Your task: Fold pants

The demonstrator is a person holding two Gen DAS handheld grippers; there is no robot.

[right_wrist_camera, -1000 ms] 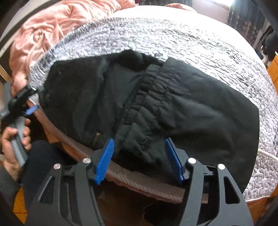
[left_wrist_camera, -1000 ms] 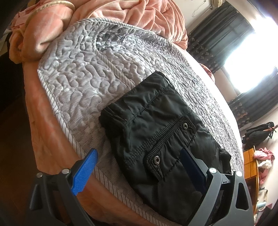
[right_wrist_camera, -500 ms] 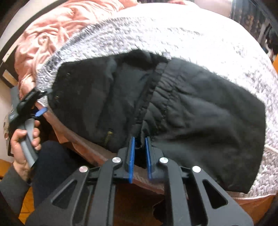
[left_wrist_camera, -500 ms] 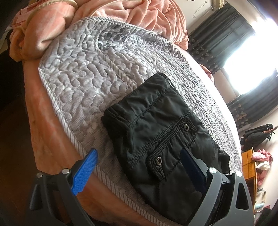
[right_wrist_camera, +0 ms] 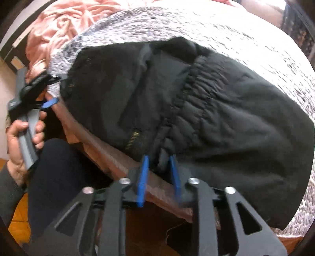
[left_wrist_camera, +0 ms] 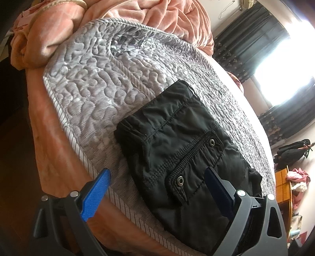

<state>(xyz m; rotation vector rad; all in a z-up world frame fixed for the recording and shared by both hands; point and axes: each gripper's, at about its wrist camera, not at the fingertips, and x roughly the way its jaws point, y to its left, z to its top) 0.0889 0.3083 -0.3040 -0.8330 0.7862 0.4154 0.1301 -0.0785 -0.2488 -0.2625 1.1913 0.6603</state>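
Pants (right_wrist_camera: pixel 226 110) on bed (left_wrist_camera: pixel 88 82), right hand-held gripper (right_wrist_camera: pixel 159 167) pinching waistband.

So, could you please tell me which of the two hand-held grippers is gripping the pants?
The right hand-held gripper: its blue fingers pinch the pants at the waistband, while the left hand-held gripper is spread wide open.

Pants (left_wrist_camera: pixel 177 157) lie on the quilted mat (left_wrist_camera: pixel 94 82), near the bed's front edge. Blanket (left_wrist_camera: pixel 157 17) bunched behind the mat at the far end. My left claw (left_wrist_camera: pixel 157 189) sits at the pants' near edge, fingers either side. My right claw (right_wrist_camera: pixel 159 167) is at the waistband (right_wrist_camera: pixel 189 110), over the bed edge.
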